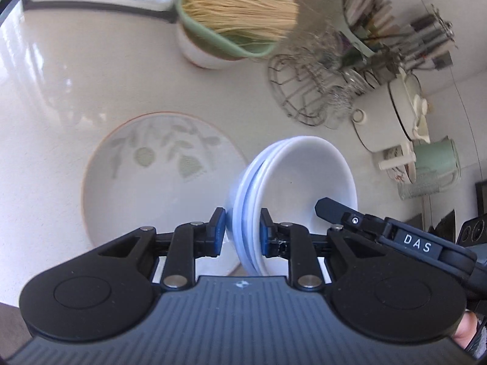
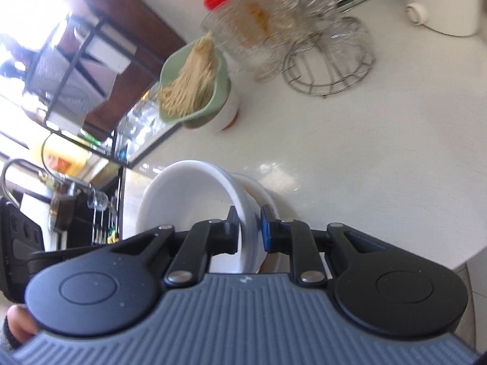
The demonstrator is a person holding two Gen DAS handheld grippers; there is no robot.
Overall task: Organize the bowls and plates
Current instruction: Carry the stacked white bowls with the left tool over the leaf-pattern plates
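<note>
The left claw (image 1: pixel 242 231) is clamped on the rim of a stack of white bowls (image 1: pixel 292 179), its blue pads (image 1: pixel 219 231) pressed to either side of the nested edges, with the stack tilted on edge above the worktop (image 1: pixel 61 91). The right claw (image 2: pixel 249 231) grips the opposite rim of the same stack (image 2: pixel 188 200), jaws narrow, one pad inside the top bowl and one outside; its black tip (image 1: pixel 330 208) shows inside the bowl in the left wrist view.

Just left of the stack, a leaf-patterned plate (image 1: pixel 158 167) lies flat, partly beneath the left claw. Beyond the plate, the worktop is bare up to a green strainer of dry noodles (image 1: pixel 231 18) sitting in a white bowl (image 1: pixel 197 51). To the right stand a wire rack (image 1: pixel 307 88) with glasses, a red-lidded jar (image 2: pixel 237 21) and a green mug (image 1: pixel 438 158). In the right wrist view the worktop's edge (image 2: pixel 474 252) runs close on the right.
</note>
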